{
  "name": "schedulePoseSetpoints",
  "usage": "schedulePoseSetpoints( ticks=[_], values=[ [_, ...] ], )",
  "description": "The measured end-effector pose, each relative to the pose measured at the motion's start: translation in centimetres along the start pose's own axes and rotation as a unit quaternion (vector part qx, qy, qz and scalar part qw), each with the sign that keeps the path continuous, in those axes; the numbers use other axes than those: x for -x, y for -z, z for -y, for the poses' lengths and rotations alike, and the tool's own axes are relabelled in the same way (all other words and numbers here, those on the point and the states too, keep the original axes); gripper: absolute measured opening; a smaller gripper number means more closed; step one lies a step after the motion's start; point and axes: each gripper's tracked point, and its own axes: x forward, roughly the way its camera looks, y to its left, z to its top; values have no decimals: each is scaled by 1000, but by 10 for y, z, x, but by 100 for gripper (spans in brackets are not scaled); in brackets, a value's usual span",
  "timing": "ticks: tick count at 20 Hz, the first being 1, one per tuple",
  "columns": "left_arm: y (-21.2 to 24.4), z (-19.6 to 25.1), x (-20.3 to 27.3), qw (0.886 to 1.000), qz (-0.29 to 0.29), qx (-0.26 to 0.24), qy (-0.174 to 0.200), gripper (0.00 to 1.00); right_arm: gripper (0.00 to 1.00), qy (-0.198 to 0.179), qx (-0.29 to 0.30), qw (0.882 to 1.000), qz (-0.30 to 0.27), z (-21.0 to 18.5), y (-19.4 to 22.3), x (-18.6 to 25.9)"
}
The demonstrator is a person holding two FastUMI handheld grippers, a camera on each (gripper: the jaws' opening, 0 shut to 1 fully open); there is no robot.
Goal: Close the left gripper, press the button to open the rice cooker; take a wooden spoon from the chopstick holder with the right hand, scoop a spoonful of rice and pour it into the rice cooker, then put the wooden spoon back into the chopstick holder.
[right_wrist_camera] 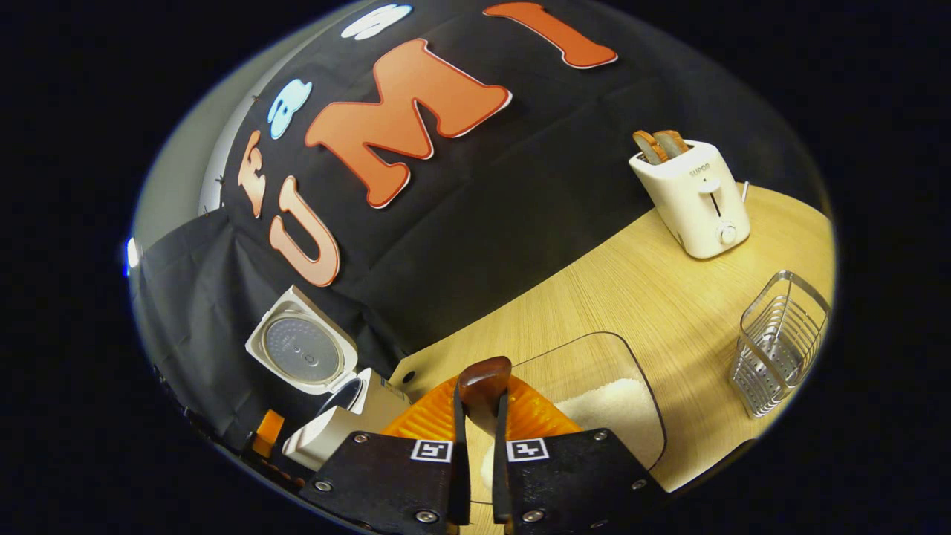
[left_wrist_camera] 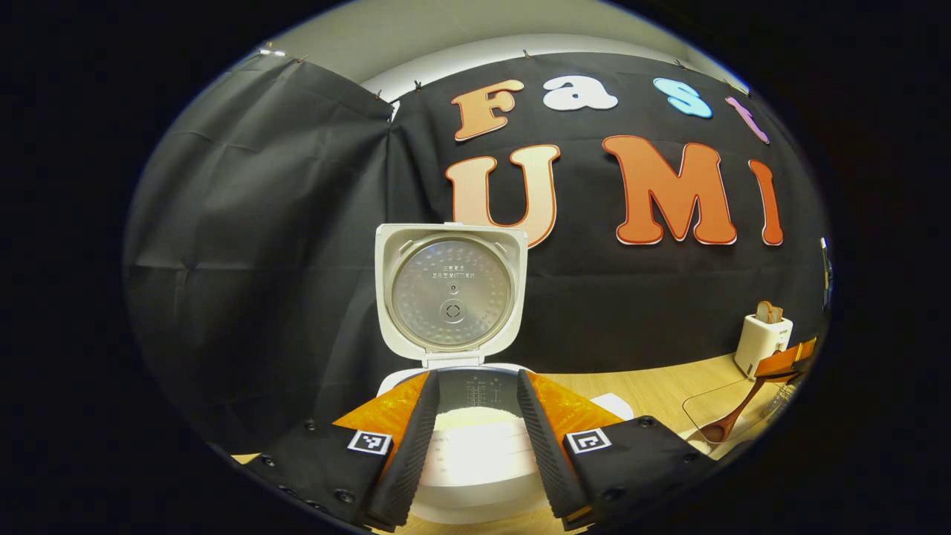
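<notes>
Black ribbed fingers of the left gripper stand spread apart, released, framing the rice cooker directly ahead without touching it. Its lid is swung fully upright, the metal inner plate facing forward. White rice lies at the bottom of the inner pot.

At the right edge of the left gripper view, the wooden spoon angles down into a clear container on the wooden table.

From the right gripper view, the right gripper is clenched on the wooden spoon: both fingers press the handle, and the dark bowl end projects just past the fingertips. Below it sits the clear container, holding white rice. The wire chopstick holder stands well apart to the right. A white toaster with two slices in its slots stands near the cloth wall. The rice cooker, lid raised, lies to the lower left.
</notes>
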Motion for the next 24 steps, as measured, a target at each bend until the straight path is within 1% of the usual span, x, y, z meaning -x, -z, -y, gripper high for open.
schedulePoseSetpoints(
  ticks=[3,4,5,7,8,9,12,13,14,15,16,19,21,22,23,24],
  values=[
    [-1,2,1,1000,0,0,3,67,12,-2,-38,999,2,12,-3,-1],
    [-2,3,2,1000,1,0,2,71,12,-3,-51,999,1,15,-3,-1],
    [-2,4,3,1000,1,1,4,71,12,-4,-58,998,3,17,-4,-1],
    [-2,6,2,1000,-1,3,6,70,12,-6,-59,998,5,16,-3,1],
    [-2,7,2,1000,-1,2,6,67,12,-6,-58,998,5,16,-3,0],
    [-2,7,2,1000,-2,1,5,71,12,-7,-60,998,6,14,-3,0],
    [0,10,2,1000,-6,3,8,70,12,-7,-70,997,4,16,-4,0],
    [1,10,2,1000,-8,3,7,70,12,-10,-82,997,2,18,-5,0],
    [1,9,3,1000,-8,4,6,67,12,-14,-97,995,-1,18,-5,-1],
    [0,8,4,1000,-7,4,5,71,12,-20,-114,993,-5,17,-5,0],
    [0,7,4,1000,-8,5,4,67,12,-26,-130,991,-9,16,-3,-1],
    [0,7,6,1000,-7,3,3,70,12,-30,-166,986,-12,21,-4,-2],
    [2,8,4,1000,-10,1,6,71,12,-33,-184,982,-13,26,-9,-1],
    [5,2,4,1000,-14,-4,-2,71,12,-31,-191,981,-11,29,-12,-1],
    [7,-1,4,1000,-18,-5,-7,67,12,-32,-194,981,-5,29,-16,1],
    [9,-2,5,1000,-20,-2,-9,68,12,-34,-198,980,3,30,-21,2]
  ],
)
